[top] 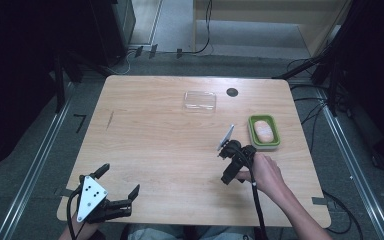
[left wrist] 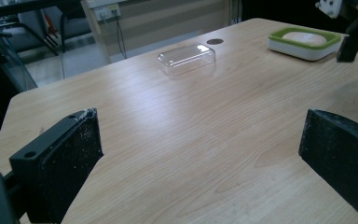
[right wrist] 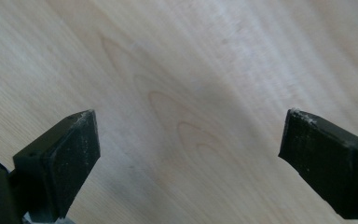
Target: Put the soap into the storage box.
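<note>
A green-rimmed white dish with a pale soap bar in it stands at the table's right side. Farther back in the middle lies a clear plastic lid. My right gripper is held in a hand just left of and nearer than the dish. It tilts down over bare wood with its jaws open and nothing between them. My left gripper rests at the front left corner, open and empty, facing the lid and dish across the table.
The wooden table has a small dark round hole near its back edge, right of the lid. Cables and dark stands ring the table on the floor. The right gripper's cable trails back along the forearm.
</note>
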The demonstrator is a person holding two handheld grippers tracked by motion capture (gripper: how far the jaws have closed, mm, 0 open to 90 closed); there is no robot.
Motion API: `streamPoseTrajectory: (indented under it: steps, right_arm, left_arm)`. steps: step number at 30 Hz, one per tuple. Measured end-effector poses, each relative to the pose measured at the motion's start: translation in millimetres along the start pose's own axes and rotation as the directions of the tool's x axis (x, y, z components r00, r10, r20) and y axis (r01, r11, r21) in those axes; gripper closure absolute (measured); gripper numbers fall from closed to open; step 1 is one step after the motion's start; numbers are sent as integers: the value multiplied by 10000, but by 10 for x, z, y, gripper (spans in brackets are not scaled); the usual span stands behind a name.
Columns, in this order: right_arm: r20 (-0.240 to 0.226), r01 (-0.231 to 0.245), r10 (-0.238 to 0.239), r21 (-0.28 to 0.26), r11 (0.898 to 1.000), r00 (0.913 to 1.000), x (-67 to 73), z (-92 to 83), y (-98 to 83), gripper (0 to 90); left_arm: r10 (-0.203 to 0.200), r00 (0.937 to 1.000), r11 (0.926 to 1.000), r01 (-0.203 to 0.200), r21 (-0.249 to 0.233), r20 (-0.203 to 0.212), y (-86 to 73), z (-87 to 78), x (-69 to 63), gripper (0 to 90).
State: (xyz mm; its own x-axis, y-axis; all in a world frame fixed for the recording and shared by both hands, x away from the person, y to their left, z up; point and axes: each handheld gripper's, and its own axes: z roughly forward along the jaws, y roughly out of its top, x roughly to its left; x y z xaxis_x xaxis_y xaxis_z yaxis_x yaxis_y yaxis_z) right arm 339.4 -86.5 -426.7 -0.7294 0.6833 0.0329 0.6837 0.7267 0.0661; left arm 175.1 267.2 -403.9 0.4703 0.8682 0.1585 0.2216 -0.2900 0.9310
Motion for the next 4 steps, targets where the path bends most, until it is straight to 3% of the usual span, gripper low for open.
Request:
streamPoseTrajectory:
  steps: [4]
  right_arm:
    - [-172, 207, -204, 167, 9996, 9996, 78, 150, -83, 64]
  left_arm:
    - [39, 10000, 10000, -39, 11, 44, 4, 15, -1, 0]
